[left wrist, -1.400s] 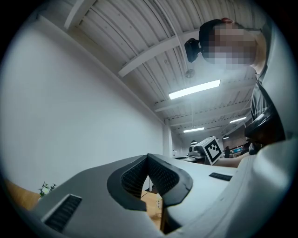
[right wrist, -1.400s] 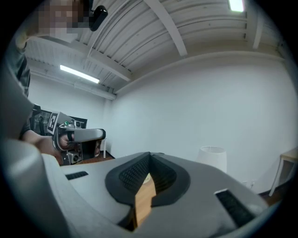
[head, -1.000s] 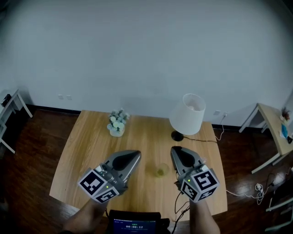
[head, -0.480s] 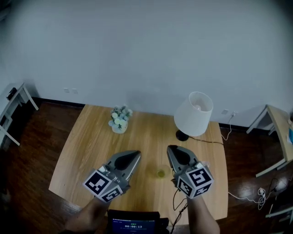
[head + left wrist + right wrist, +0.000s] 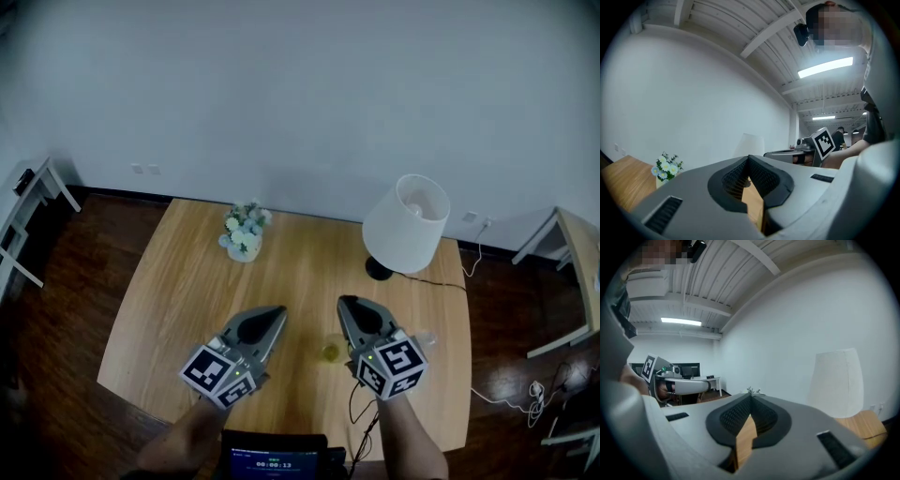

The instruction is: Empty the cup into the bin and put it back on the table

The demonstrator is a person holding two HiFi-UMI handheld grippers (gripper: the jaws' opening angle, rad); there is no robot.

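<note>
Head view: the cup (image 5: 330,350) stands upright on the wooden table (image 5: 178,291), with its long axis vertical and its round mouth facing up. It is small and translucent, with a yellowish tint inside. It sits between the left gripper (image 5: 277,312) and the right gripper (image 5: 345,304), just beside the right one's body and behind its tips. Each gripper view shows its grey moulded jaws fully together, the black cross-hatched pads (image 5: 735,180) meeting at the tip with nothing between them. Ahead of the right gripper stands a lamp (image 5: 405,225) with a smooth white conical shade. Ahead of the left gripper stands a pot of white flowers (image 5: 242,234).
</note>
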